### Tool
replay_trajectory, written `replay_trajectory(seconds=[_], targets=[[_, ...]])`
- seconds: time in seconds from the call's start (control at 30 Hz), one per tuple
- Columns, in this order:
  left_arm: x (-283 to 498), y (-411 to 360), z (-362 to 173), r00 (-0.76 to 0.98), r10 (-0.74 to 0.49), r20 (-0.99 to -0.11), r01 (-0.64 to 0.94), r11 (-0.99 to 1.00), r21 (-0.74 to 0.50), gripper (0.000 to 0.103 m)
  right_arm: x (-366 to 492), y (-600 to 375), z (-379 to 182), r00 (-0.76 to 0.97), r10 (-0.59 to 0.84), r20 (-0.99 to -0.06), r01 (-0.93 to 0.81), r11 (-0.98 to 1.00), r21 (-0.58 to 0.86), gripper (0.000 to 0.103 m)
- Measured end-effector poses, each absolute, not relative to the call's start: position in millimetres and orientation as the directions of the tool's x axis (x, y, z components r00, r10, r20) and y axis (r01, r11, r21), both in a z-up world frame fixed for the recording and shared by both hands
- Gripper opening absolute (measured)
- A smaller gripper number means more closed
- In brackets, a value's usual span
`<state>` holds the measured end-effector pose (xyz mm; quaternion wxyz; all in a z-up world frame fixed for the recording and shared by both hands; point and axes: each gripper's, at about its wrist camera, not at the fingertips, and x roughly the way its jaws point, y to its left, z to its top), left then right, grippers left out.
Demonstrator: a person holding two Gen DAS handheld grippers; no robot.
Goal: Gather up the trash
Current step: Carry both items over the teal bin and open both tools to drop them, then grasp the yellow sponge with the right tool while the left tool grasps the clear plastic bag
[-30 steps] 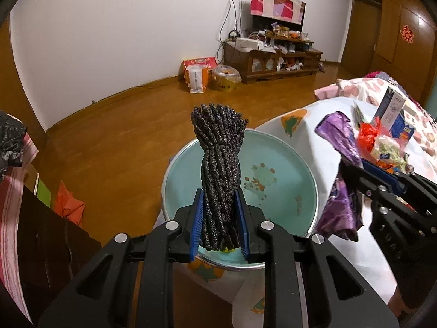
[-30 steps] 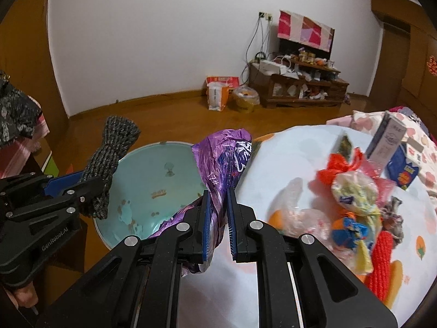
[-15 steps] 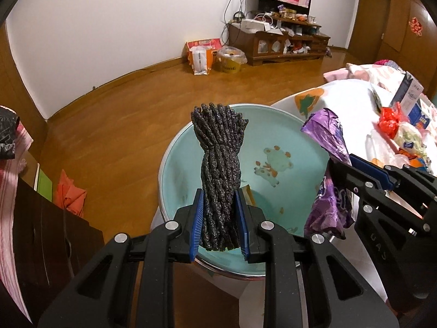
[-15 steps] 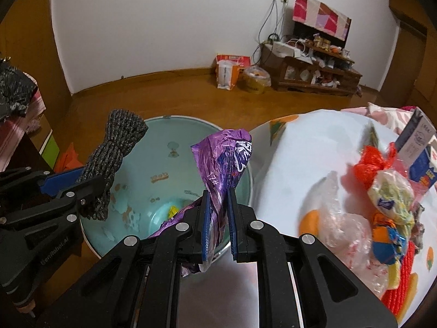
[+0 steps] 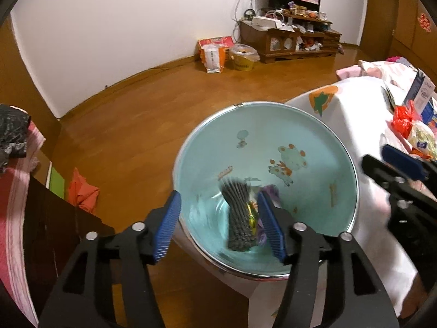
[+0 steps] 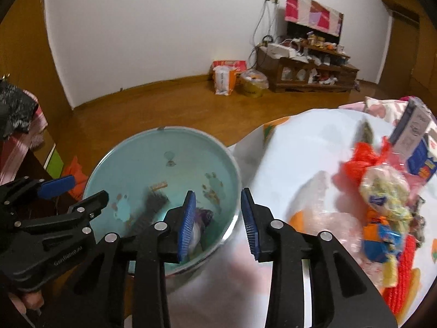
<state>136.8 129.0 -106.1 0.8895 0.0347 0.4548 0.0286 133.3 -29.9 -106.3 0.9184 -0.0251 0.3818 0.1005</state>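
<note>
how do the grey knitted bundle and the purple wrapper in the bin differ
The grey knitted bundle is a dark, ribbed, long roll; the purple wrapper is shiny, crumpled film with no set shape. The bundle shows along its whole length in the left wrist view, while the wrapper is partly hidden behind a pad of the left gripper. Both lie loose inside the pale blue bin, side by side, gripped by neither gripper.
</note>
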Motion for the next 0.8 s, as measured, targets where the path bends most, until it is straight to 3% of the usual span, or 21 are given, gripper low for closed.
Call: replay_trajectory(seconds=[0.17,0.43,0.8], targets=[[125,121,-89,0.63,0.159,-0.76,-0.053,0.985,0.162,0.074,111,-67,-89,0.731,0.108,-0.674,-0.101,0.994,0.05,0.04],[103,76,-61,0.696,0.155,-0.701,-0.017,0.98,0.2,0.089,68,-136,-73,0.766,0.026,-0.643,0.047,0.994,0.096,0.044],[73,15,-43,0.741,0.096,-0.665,0.074,0.972,0.222,0.097,8,-201,-66,0.788,-0.068,-0.612,0.177,0.977,0.119,0.046]])
